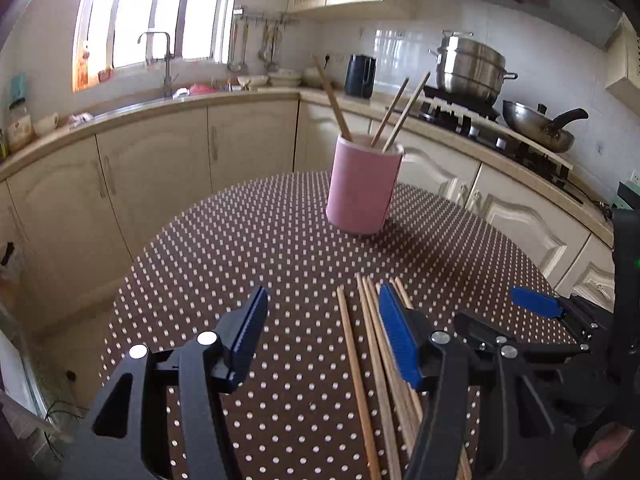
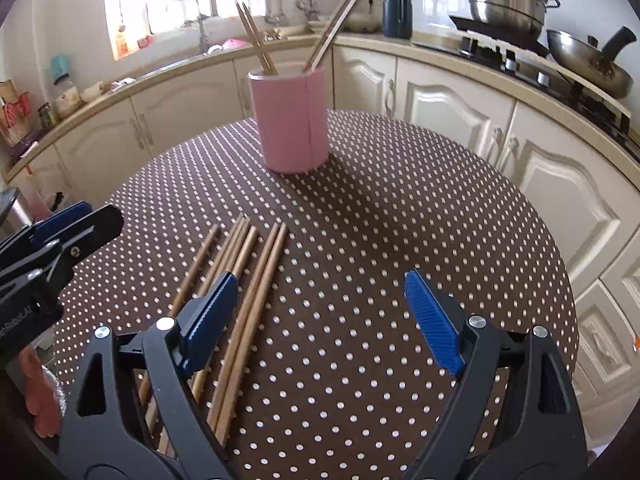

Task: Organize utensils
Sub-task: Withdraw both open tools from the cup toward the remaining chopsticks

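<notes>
Both your tongs, left and right, were wide and empty; the chopsticks between them could roll away if bumped.

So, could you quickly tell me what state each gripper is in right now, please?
Left gripper: open, holding nothing, above the loose chopsticks.
Right gripper: open, holding nothing.

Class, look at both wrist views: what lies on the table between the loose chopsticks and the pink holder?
Nothing: only bare polka-dot tablecloth separates the loose chopsticks from the pink holder, clearest in the right wrist view.
</notes>
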